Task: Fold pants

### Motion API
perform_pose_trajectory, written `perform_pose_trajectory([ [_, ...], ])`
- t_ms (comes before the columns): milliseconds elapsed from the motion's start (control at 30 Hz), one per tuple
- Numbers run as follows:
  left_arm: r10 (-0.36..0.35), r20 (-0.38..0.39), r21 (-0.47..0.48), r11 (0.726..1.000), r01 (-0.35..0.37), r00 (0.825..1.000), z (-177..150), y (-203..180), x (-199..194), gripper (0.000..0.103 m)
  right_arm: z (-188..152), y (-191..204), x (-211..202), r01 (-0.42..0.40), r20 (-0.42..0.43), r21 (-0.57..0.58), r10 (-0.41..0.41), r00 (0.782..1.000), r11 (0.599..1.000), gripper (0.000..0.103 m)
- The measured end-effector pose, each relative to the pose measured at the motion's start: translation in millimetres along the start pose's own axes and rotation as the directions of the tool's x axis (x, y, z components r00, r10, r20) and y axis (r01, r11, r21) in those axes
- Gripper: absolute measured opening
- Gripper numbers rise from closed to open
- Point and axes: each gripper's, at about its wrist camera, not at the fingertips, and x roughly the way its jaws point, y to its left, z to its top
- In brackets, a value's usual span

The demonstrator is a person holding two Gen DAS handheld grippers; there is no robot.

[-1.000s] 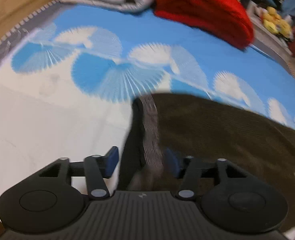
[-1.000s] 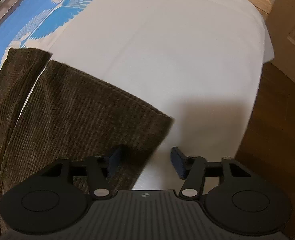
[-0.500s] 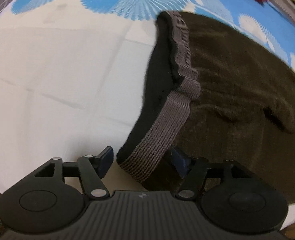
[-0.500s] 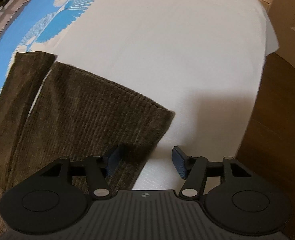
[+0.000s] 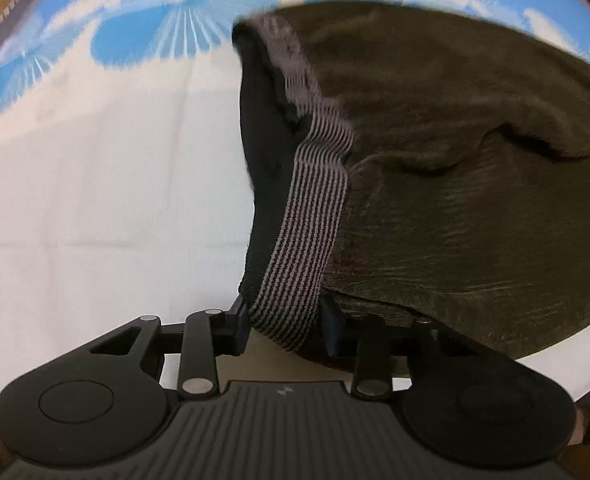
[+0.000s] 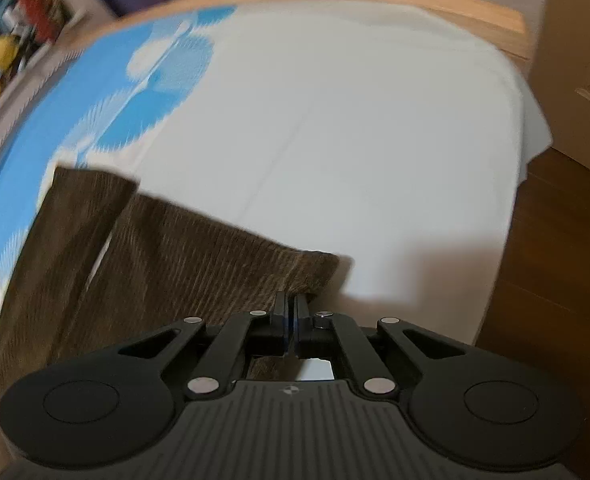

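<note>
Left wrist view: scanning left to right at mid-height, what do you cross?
White sheet → black inner lining → striped grey waistband → brown corduroy pants.

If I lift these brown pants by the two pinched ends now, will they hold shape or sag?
Likely sag: the pants already wrinkle and bunch near the striped waistband. The thick-looking corduroy suggests some weight. The right gripper pinches only the leg's corner edge, so it might slip.
</note>
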Motion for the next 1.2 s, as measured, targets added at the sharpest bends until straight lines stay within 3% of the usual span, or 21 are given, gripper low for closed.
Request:
perform_pose_trajectory([
  [67, 0.011, 0.022, -0.001, 1.000, -0.011, 1.000, -5, 3, -8, 0.039, 0, -1, -3, 0.065, 0.026, -0.009, -0.065, 0.998, 0.998, 0.000],
  [133, 0.004, -0.008, -0.007, 1.000, -0.004, 1.000, -10, 6, -5, 0.040, 1, 1, -2, 0.152, 0.058, -0.064, -0.148, 0.987, 0.986, 0.000],
  [200, 0.001, -0.048, 0.014, 1.000, 0.000, 0.999, -15, 1, 0, 0.043, 0, 1, 2, 0.160, 0.038, -0.078, -0.158, 0.987, 0.984, 0.000],
  [300, 0.036, -0.026, 0.043, 0.998, -0.035, 0.999, -13, -6, -5, 0.050, -3, 12, 1, 0.085, 0.021, -0.093, -0.084, 0.996, 0.992, 0.004],
  [433, 0.050, 0.102, 0.034, 0.998, -0.053, 0.994, -7, -18, -27, 0.051, -10, 41, -10, 0.002, 0.050, -0.220, 0.009, 0.999, 0.976, 0.026],
  [500, -0.015, 0.136, 0.075, 0.997, 0.005, 0.991, -4, -29, -31, 0.051, -13, 56, -20, -0.046, 0.071, -0.274, 0.068, 0.995, 0.961, 0.028],
  [567, -0.076, 0.123, 0.130, 0.990, 0.060, 0.989, -3, -44, -27, 0.051, -17, 69, -29, -0.098, 0.076, -0.312, 0.128, 0.989, 0.945, 0.028],
  [633, -0.076, 0.072, 0.216, 0.975, 0.059, 0.994, -7, -61, -13, 0.052, -22, 83, -37, -0.140, 0.078, -0.340, 0.176, 0.981, 0.930, 0.028],
  [733, 0.037, -0.061, 0.319, 0.948, -0.015, 0.997, -18, -80, 21, 0.053, -31, 107, -50, -0.174, 0.094, -0.402, 0.230, 0.969, 0.899, 0.028],
  [800, 0.100, -0.068, 0.376, 0.924, -0.068, 0.993, -22, -84, 28, 0.052, -40, 124, -63, -0.201, 0.105, -0.440, 0.272, 0.957, 0.876, 0.028],
  [933, 0.042, 0.029, 0.259, 0.965, -0.048, 0.999, -8, -75, 6, 0.054, -58, 149, -89, -0.288, 0.101, -0.480, 0.378, 0.920, 0.829, 0.028],
  [1033, 0.001, 0.159, 0.167, 0.986, -0.028, 0.987, 2, -70, -17, 0.058, -74, 175, -101, -0.340, 0.067, -0.524, 0.435, 0.898, 0.781, 0.039],
  [1067, 0.001, 0.215, 0.136, 0.990, -0.031, 0.977, 4, -69, -25, 0.058, -78, 183, -103, -0.352, 0.055, -0.542, 0.451, 0.891, 0.763, 0.041],
  [1133, 0.031, 0.347, 0.084, 0.994, -0.064, 0.937, 8, -68, -40, 0.058, -89, 199, -108, -0.353, 0.046, -0.578, 0.461, 0.886, 0.736, 0.043],
  [1200, 0.061, 0.431, 0.045, 0.995, -0.089, 0.900, 14, -66, -47, 0.058, -101, 212, -111, -0.350, 0.032, -0.608, 0.462, 0.886, 0.713, 0.043],
])
